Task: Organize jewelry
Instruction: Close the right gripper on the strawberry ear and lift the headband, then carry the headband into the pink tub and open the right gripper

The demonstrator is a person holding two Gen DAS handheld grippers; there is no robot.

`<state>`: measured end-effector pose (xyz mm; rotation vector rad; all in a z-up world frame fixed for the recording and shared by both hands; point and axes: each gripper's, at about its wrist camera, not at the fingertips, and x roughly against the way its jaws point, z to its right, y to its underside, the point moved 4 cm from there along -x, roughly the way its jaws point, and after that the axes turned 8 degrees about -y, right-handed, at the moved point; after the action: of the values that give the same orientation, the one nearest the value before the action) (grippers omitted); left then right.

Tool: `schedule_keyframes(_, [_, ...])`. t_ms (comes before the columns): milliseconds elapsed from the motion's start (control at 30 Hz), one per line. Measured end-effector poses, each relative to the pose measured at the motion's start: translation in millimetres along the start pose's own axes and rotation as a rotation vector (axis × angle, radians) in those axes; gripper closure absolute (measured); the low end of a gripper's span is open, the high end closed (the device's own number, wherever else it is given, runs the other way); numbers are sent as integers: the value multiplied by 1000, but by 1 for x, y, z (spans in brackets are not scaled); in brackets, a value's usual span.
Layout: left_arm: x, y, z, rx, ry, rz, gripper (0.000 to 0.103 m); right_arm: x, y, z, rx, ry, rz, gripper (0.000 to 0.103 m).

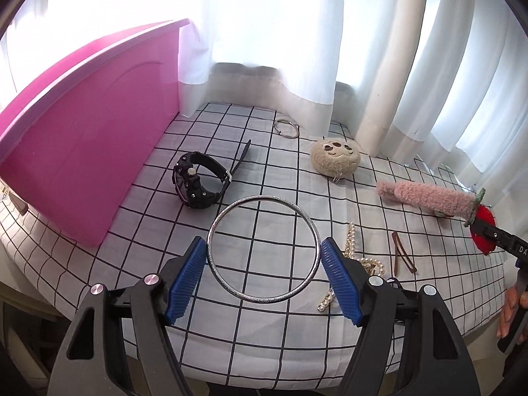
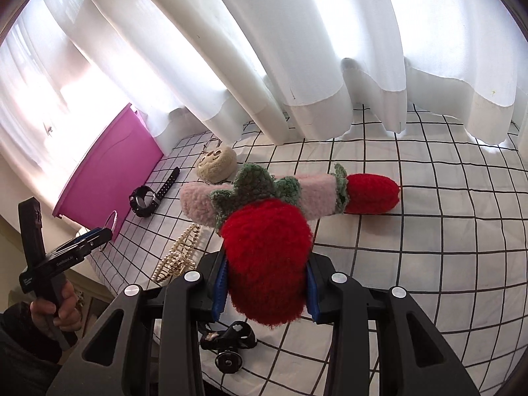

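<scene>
- Left wrist view: the left gripper (image 1: 264, 250) clamps a silver bangle (image 1: 264, 249) between its blue pads, held above the checked cloth (image 1: 280, 340)
- A black watch (image 1: 198, 181) lies near the pink box (image 1: 85, 151); a pearl strand (image 1: 354, 254) and a brown hair clip (image 1: 401, 255) lie to the bangle's right
- Right wrist view: the right gripper (image 2: 267, 283) squeezes the red strawberry end of a crocheted hair clip (image 2: 264, 264), its other red end resting on the cloth beyond
</scene>
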<state>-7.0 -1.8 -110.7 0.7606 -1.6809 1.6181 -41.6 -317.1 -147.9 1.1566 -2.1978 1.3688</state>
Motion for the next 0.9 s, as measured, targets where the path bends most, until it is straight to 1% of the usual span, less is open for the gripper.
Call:
schedule_keyframes(267, [30, -25, -8, -15, 26, 58, 34, 20, -16, -33, -38, -56, 86, 67])
schedule_keyframes(533, [57, -54, -23, -4, 52, 124, 34, 31, -51, -80, 6, -101, 162, 67])
schedule_keyframes(733, [72, -78, -47, 21, 50, 184, 34, 22, -82, -125, 74, -152, 195, 67])
schedule_keyframes(900, [82, -97, -79, 53, 14, 240, 34, 1, -109, -175, 153, -217, 199, 67])
